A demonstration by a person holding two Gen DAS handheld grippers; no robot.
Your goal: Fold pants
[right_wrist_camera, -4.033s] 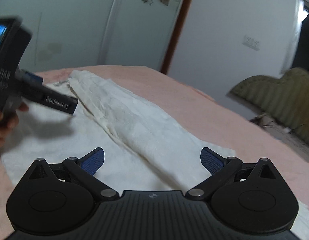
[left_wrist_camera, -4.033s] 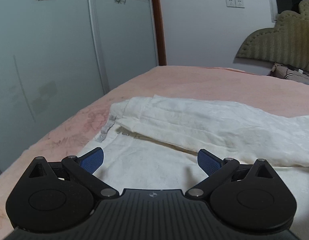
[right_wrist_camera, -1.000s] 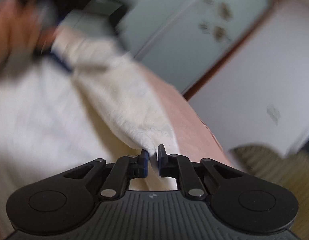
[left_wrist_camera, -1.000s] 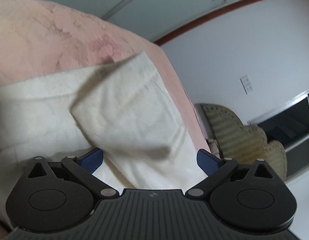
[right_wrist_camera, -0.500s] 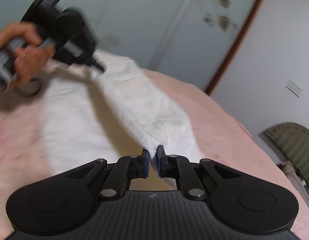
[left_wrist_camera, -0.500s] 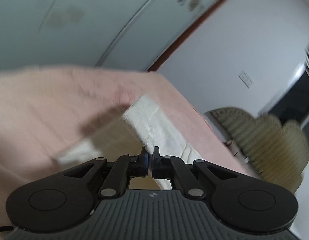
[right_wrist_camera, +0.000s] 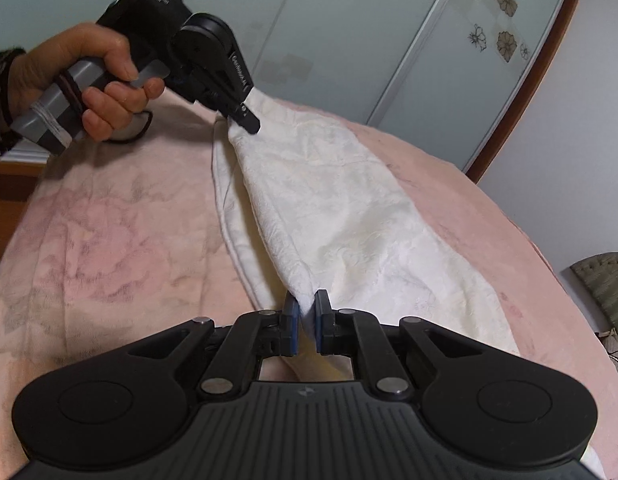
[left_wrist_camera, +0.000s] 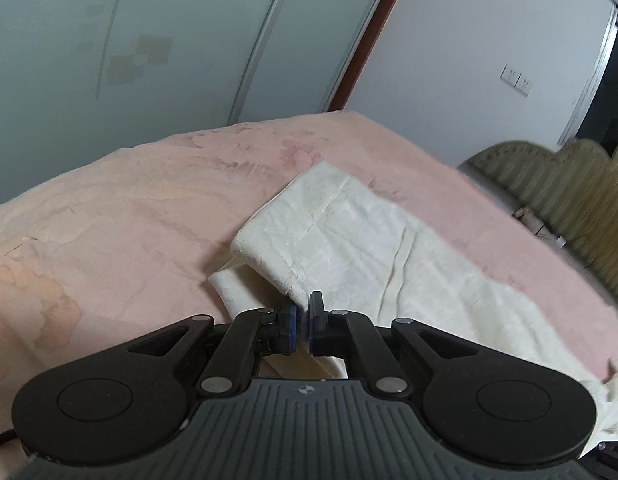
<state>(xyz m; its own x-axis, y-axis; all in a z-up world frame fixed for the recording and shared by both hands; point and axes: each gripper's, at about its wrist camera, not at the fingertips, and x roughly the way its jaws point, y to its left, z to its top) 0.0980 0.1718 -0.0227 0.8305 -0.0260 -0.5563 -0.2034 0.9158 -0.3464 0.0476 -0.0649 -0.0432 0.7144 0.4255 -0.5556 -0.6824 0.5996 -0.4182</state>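
Observation:
White pants (right_wrist_camera: 341, 216) lie lengthwise on a pink bedspread (right_wrist_camera: 109, 240). My right gripper (right_wrist_camera: 307, 312) is shut on a bunched edge of the cloth near me. In the right wrist view a hand (right_wrist_camera: 89, 76) holds my left gripper (right_wrist_camera: 249, 122), shut on the far end of the same edge. That edge runs raised and taut between the two grippers, over a lower layer. In the left wrist view my left gripper (left_wrist_camera: 303, 312) pinches a corner of the pants (left_wrist_camera: 369, 248), with the cloth folded over beyond it.
Pale sliding wardrobe doors (left_wrist_camera: 149, 40) stand beyond the far edge of the bed (left_wrist_camera: 129, 220). An olive padded headboard (left_wrist_camera: 569, 200) is at the right. A white wall with a socket (left_wrist_camera: 517, 78) is behind it. A wooden floor strip (right_wrist_camera: 9, 184) shows left of the bed.
My left gripper, wide open over the pants a second ago, has shut on their edge and rolled upright. The right gripper stayed shut on the cloth and drew it along.

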